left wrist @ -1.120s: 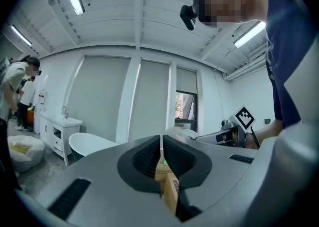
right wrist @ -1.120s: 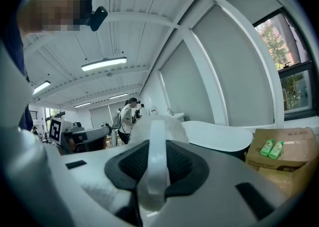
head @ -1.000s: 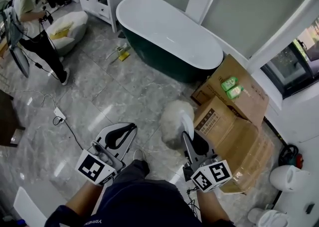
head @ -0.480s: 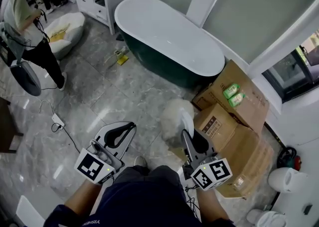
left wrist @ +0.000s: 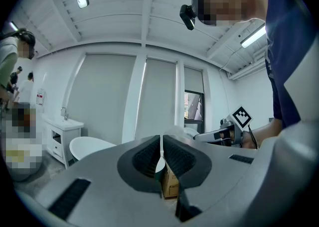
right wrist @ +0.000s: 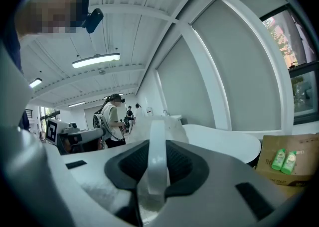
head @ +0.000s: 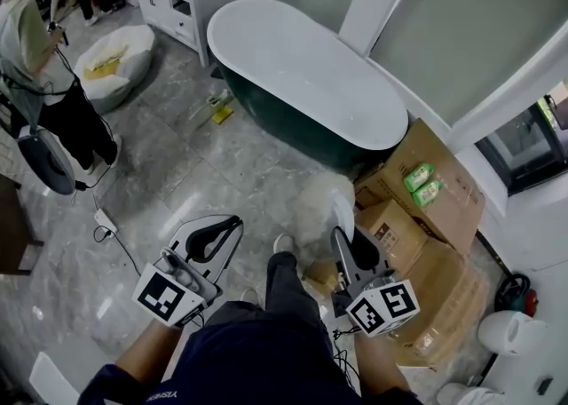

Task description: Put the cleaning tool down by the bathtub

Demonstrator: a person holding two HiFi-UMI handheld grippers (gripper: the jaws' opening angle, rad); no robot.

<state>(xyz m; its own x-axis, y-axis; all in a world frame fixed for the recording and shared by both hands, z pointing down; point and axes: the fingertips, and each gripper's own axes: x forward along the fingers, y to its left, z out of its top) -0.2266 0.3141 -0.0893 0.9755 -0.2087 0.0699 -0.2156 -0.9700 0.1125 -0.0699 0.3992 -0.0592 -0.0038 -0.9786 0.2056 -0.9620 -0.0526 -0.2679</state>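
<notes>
Right gripper point(head: 341, 236) clamped on the white handle of the fluffy duster point(head: 315, 203), carried above the floor near the bathtub point(head: 302, 66). Left gripper point(head: 229, 224): jaws together, empty. Cardboard box point(head: 395, 227) print too small to read. Bathtub closer than before.

The left hand-held gripper point(head: 228, 225) is closed; the right hand-held gripper point(head: 341, 237) clamps the cleaning tool point(head: 312, 203).

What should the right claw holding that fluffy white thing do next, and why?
Probably move it forward toward the bathtub before lowering anything. The right claw is clamped on the white handle of the cleaning tool, whose fluffy head hangs above the floor a little short of the tub, close beside the cardboard boxes.
</notes>
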